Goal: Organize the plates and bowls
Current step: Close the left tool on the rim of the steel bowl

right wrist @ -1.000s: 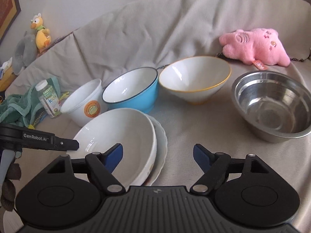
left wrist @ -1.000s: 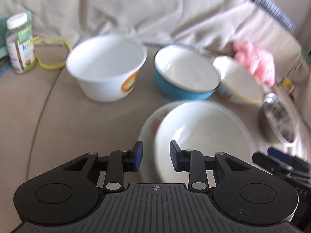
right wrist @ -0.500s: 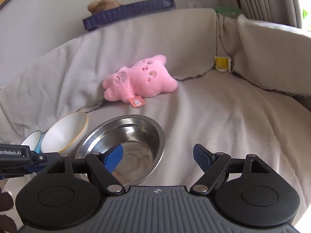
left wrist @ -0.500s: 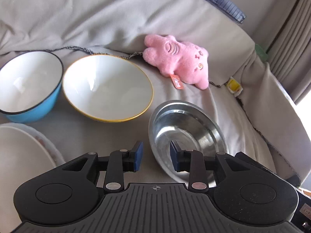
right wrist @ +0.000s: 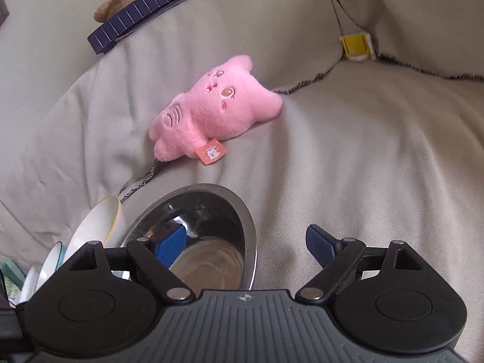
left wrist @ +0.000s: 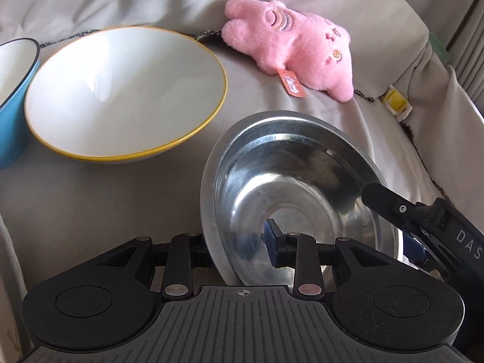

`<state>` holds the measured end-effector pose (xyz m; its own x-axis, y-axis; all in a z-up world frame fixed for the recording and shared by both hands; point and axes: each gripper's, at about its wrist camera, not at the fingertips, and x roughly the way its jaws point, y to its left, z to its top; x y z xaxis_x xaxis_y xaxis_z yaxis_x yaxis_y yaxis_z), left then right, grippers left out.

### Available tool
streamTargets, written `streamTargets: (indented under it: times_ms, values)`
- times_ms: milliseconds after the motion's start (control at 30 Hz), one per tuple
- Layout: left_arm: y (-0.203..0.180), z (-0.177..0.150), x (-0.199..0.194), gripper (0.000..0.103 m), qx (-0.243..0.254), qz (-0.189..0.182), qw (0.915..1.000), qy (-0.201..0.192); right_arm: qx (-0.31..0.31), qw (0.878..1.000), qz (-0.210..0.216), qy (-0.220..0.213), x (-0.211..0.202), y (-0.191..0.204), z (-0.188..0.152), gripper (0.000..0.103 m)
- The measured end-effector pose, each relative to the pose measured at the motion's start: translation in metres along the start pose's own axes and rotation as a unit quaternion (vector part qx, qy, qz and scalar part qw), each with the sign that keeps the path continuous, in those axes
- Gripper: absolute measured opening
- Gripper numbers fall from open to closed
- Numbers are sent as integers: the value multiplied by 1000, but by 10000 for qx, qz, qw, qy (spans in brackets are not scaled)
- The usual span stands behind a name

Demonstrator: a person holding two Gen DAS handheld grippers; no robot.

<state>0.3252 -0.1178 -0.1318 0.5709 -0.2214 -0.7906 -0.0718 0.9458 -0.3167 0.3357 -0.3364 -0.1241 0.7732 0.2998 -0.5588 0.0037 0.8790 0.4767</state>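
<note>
A steel bowl (left wrist: 296, 193) sits on the beige sofa cover, and both grippers are at it. My left gripper (left wrist: 237, 242) straddles its near left rim: one pad is inside the bowl, the other is hidden behind the wall, and a gap shows at the inner pad. My right gripper (right wrist: 245, 242) straddles the bowl's (right wrist: 211, 220) right rim with its jaws opening, one pad inside and one outside, neither touching. Its finger (left wrist: 384, 199) reaches over the rim in the left wrist view. A white bowl with a yellow rim (left wrist: 121, 90) and a blue bowl (left wrist: 12, 90) stand to the left.
A pink plush toy (left wrist: 290, 48) (right wrist: 211, 118) lies behind the steel bowl against the sofa back. A small yellow item (right wrist: 357, 45) sits in the cushion seam at right. A dark striped object (right wrist: 157, 9) and a brown toy (right wrist: 118, 0) rest on the backrest.
Both views have swung right, from the stacked white plates and bowls to the steel bowl. The left gripper has come down over its rim. The right jaws have widened and now straddle the opposite rim.
</note>
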Motion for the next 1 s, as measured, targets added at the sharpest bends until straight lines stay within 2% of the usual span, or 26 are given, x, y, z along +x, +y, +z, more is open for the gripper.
streamTargets:
  times_ms: [67, 133, 233, 333, 467, 667, 733, 833, 1000]
  values:
    - [-5, 0, 2, 33, 175, 79, 9998, 17, 102, 9999, 72, 112, 6, -3, 0, 85]
    - [-8, 1, 3, 33, 228, 141, 9996, 52, -64, 9999, -100, 59, 7, 0, -2, 73]
    - [-7, -1, 3, 33, 122, 129, 9998, 26, -288, 9993, -214, -130, 1, 2, -3, 66]
    - [-9, -4, 2, 33, 245, 145, 9996, 17, -303, 9993, -164, -147, -1, 2, -3, 57]
    - [-13, -9, -4, 33, 445, 142, 9987, 205, -396, 9991, 34, -116, -7, 3, -6, 57]
    - [-4, -25, -21, 30, 275, -130, 9974, 660, -650, 9971, 382, -85, -27, 7, -17, 57]
    - [-1, -32, -27, 29, 254, -167, 9966, 763, -668, 9971, 354, -47, -25, 8, -17, 57]
    - [4, -39, -33, 24, 138, -124, 9971, 739, -613, 9976, 298, 98, -18, 5, -18, 57]
    - [14, -36, -33, 17, -281, -83, 9983, 514, -470, 9971, 516, 288, -14, -3, -20, 57]
